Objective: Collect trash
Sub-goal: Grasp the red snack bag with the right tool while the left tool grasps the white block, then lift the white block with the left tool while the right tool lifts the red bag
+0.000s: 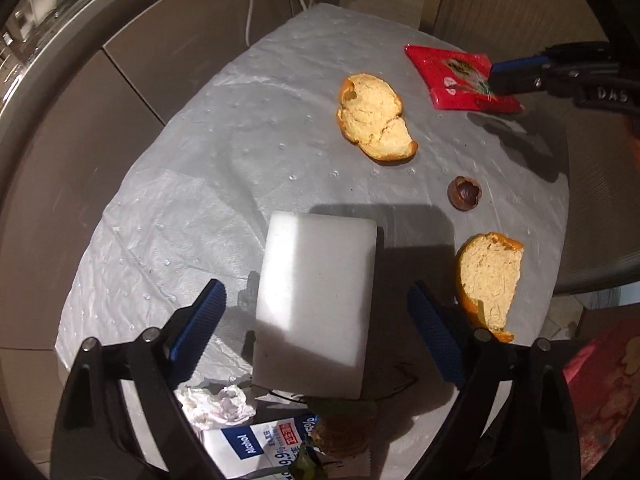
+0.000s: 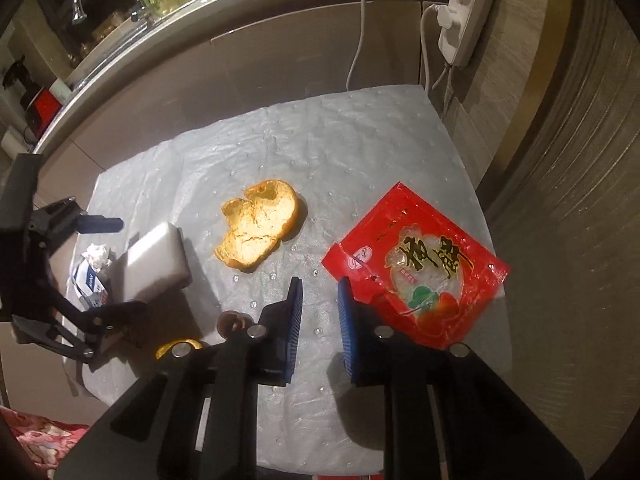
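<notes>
A white foam block (image 1: pixel 316 304) lies on the grey plastic-covered table (image 1: pixel 192 208). My left gripper (image 1: pixel 316 312) points down over it, open, one pad on each side with a gap to the block. A red snack packet (image 2: pixel 420 264) lies flat at the right. My right gripper (image 2: pixel 320 312) hovers at its left corner with jaws narrowly apart and only cloth visible between them; the packet's edge runs behind the right finger (image 2: pixel 352 332). Also on the table are two orange peels (image 1: pixel 376 118) (image 1: pixel 490 280), a nut shell (image 1: pixel 464 193), a crumpled tissue (image 1: pixel 220 404) and an alcohol wipe sachet (image 1: pixel 256 448).
A brown husk with leaves (image 1: pixel 340 428) sits by the sachet. Grey cabinet fronts (image 2: pixel 280 60) stand behind the table, under a counter with a tap (image 2: pixel 80 0). A power strip (image 2: pixel 464 12) with cords hangs at the back right. Red patterned fabric (image 1: pixel 600 380) lies beside the table.
</notes>
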A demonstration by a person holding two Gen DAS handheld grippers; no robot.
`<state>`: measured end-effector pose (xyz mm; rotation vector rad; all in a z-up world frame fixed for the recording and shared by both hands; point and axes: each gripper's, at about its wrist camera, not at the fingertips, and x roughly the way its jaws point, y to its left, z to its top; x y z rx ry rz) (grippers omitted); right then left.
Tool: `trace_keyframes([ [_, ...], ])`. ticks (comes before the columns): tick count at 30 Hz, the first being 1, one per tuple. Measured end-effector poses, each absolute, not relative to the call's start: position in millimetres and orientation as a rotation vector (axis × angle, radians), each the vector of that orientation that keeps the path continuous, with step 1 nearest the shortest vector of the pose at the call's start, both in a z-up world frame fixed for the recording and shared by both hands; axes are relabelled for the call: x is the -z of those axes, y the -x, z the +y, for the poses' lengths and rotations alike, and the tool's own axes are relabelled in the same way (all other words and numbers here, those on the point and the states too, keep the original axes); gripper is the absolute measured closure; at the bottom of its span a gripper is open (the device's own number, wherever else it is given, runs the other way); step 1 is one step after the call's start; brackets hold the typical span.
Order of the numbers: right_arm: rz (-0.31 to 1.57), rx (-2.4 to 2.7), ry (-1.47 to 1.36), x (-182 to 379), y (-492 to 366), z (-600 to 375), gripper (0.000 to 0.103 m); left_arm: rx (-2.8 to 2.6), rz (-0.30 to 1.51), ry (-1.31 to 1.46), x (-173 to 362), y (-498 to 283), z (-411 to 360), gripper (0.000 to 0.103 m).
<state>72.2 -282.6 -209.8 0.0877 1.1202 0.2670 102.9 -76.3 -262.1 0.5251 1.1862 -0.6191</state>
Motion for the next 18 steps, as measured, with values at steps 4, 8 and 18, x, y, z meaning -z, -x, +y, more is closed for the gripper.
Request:
trace_keyframes([
  [4,1.115,-0.258,-0.129,207,-70,-287,0.084,0.628,1.242,-0.534,278,-111,-76,0.043],
  [8,1.128,-0.241,-0.15,214,-71,-288,0.081,0.637,1.215,-0.547,276,-108,-75,0.044],
  [18,1.132,-0.296,0.046,227,-98,-298,0.024,0.635,1.179,-0.454,244,-109,-66,0.045],
])
